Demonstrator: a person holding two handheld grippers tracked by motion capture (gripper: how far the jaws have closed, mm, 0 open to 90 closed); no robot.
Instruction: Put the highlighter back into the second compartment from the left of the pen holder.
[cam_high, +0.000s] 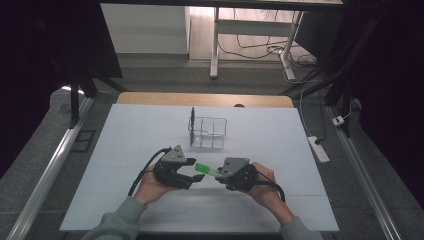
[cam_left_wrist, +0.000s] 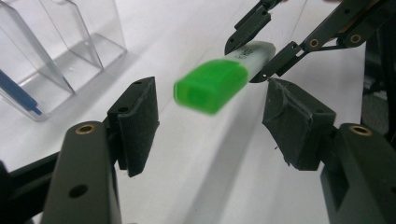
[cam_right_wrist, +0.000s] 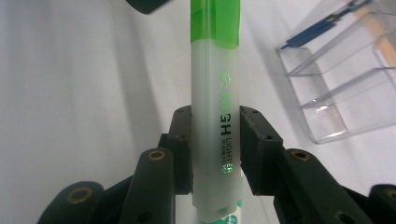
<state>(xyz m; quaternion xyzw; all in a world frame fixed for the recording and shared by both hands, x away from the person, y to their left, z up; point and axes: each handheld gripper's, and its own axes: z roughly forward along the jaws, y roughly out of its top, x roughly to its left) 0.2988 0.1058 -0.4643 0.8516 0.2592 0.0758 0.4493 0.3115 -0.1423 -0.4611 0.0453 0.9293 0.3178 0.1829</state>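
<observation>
Right gripper view: jaws pinch highlighter (cam_right_wrist: 215, 116) barrel; left gripper (cam_left_wrist: 210, 121) jaws spread, green cap (cam_left_wrist: 210, 86) between, untouched.

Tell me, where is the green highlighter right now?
The green highlighter is above the table's near middle, gripped by the right gripper, its cap poking between the left gripper's open jaws, in front of the clear organizer.

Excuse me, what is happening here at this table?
A person works with two handheld grippers over a white table. The right gripper clamps the pale body of a green highlighter. The left gripper stands open around its green cap, not touching it. A clear organizer stands behind.
</observation>
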